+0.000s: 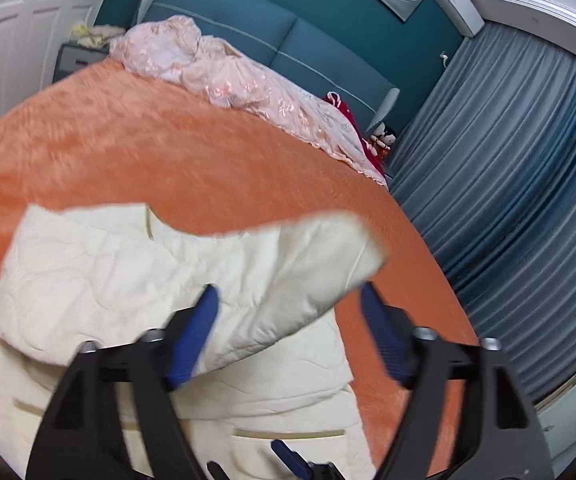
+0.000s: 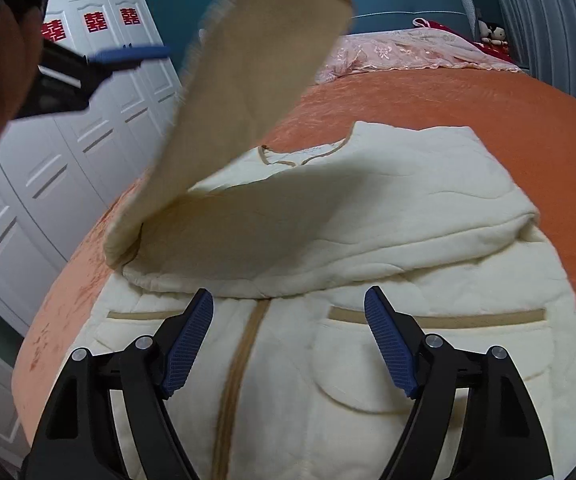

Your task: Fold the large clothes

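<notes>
The cream quilted jacket [image 2: 328, 360] lies front up on the orange bedspread [image 2: 468, 100] of the bed, near its foot end. It is soft and padded, with tan trim down the front, along two pocket openings and round the neckline. One sleeve [image 2: 368, 216] lies folded across the chest; the other sleeve [image 2: 248, 72] stands up in the air, blurred, its tan cuff uppermost. My right claw [image 2: 288, 300] hovers tilted down over the jacket's lower front, its blue ribbed pads wide apart with nothing between them. My left claw [image 1: 288, 292] points down over the bed, also spread wide; cream fabric shows between its fingers, but nothing is gripped.
</notes>
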`<control>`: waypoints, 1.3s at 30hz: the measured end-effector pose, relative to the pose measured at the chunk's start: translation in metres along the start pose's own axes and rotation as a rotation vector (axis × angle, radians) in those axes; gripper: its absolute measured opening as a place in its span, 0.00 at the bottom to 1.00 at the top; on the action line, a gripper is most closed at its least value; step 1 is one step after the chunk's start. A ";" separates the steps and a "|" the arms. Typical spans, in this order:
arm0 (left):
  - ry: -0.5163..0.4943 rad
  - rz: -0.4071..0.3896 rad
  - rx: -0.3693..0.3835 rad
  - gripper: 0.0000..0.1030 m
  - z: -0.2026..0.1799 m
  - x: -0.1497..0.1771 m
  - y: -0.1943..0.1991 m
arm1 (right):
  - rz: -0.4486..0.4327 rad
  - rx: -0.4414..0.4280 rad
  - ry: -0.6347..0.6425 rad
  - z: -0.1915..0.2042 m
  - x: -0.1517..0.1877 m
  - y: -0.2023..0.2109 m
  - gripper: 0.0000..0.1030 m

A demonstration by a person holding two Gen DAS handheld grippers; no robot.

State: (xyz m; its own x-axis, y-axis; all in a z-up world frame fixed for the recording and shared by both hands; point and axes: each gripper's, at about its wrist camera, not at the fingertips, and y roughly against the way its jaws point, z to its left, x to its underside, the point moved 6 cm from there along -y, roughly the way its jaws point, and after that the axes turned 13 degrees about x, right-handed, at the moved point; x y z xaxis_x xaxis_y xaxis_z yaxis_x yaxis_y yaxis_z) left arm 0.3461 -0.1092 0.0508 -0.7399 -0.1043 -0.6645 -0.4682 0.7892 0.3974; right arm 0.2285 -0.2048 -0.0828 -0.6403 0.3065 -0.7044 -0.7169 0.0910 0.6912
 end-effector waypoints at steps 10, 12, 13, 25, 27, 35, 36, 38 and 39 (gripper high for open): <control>0.365 -0.085 -0.184 0.87 0.127 0.042 0.035 | -0.019 0.061 -0.212 -0.083 -0.046 -0.004 0.74; 0.433 -0.121 -0.253 0.86 0.162 0.044 0.057 | -0.024 0.066 -0.248 -0.091 -0.058 -0.016 0.74; 0.473 -0.140 -0.276 0.86 0.178 0.046 0.068 | -0.025 0.078 -0.261 -0.095 -0.063 -0.023 0.74; 0.788 -0.190 -0.192 0.66 0.280 0.065 0.073 | 0.130 0.053 -0.321 -0.089 -0.071 -0.097 0.22; 0.765 -0.170 -0.179 0.33 0.278 0.057 0.067 | 0.120 0.008 -0.293 -0.080 -0.084 -0.091 0.12; 0.522 -0.140 -0.309 0.12 0.258 0.050 0.079 | 0.012 0.065 -0.148 -0.081 -0.091 -0.047 0.10; 0.496 -0.107 -0.349 0.12 0.261 0.058 0.074 | 0.057 0.118 -0.101 -0.081 -0.076 -0.060 0.10; 0.503 -0.077 -0.380 0.12 0.272 0.077 0.065 | 0.135 0.159 -0.082 -0.085 -0.052 -0.081 0.10; 0.499 -0.087 -0.374 0.13 0.275 0.082 0.064 | 0.156 0.155 -0.091 -0.088 -0.043 -0.088 0.10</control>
State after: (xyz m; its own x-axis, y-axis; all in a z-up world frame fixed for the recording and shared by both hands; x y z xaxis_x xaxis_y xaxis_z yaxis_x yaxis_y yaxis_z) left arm 0.3877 0.0992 -0.1519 -0.7854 -0.4997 -0.3653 -0.6076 0.5096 0.6092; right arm 0.2948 -0.3093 -0.1278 -0.7076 0.4121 -0.5741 -0.5552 0.1783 0.8123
